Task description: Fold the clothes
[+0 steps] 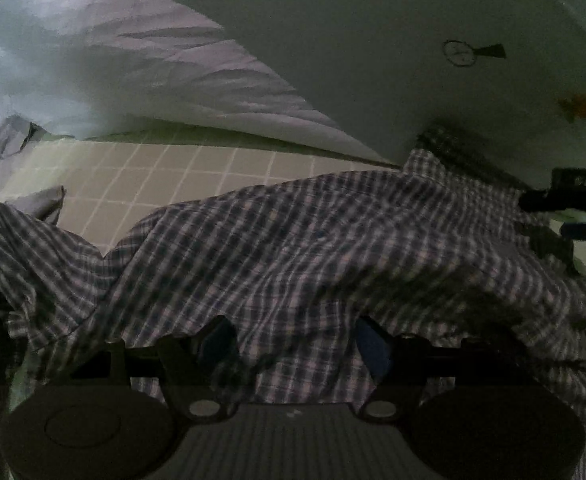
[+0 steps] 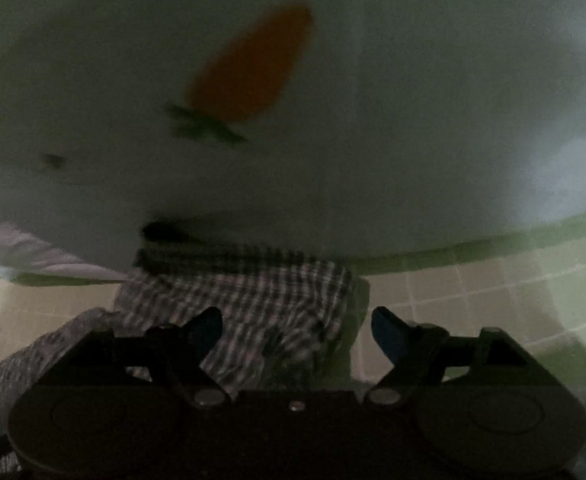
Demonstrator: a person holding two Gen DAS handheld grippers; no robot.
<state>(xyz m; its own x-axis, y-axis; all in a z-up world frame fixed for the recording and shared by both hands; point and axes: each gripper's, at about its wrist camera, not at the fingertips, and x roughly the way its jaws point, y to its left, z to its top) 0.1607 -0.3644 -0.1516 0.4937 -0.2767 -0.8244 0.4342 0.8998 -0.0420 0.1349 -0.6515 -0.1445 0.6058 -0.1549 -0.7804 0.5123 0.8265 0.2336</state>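
Observation:
A plaid shirt (image 1: pixel 313 240) in dark blue and white stretches from the white printed sheet (image 1: pixel 353 40) toward me and fills the lower half of the left wrist view. My left gripper (image 1: pixel 295 340) is open, its blue-padded fingers wide apart, with plaid cloth lying between them. In the right wrist view a bunched end of the same shirt (image 2: pixel 253 288) hangs off the sheet's edge (image 2: pixel 373 200). My right gripper (image 2: pixel 297 332) is open too, and cloth rests by its left finger (image 2: pixel 205 332). The right gripper's dark body (image 1: pixel 573 204) shows at the far right of the left wrist view.
A wrinkled pale lilac cloth (image 1: pixel 113 60) lies on the sheet at upper left. The sheet carries printed circles (image 1: pixel 459 53) and an orange carrot print (image 2: pixel 253 64). Beige tiled floor (image 1: pixel 153 176) shows below the sheet's edge, and also at the right (image 2: pixel 473 300).

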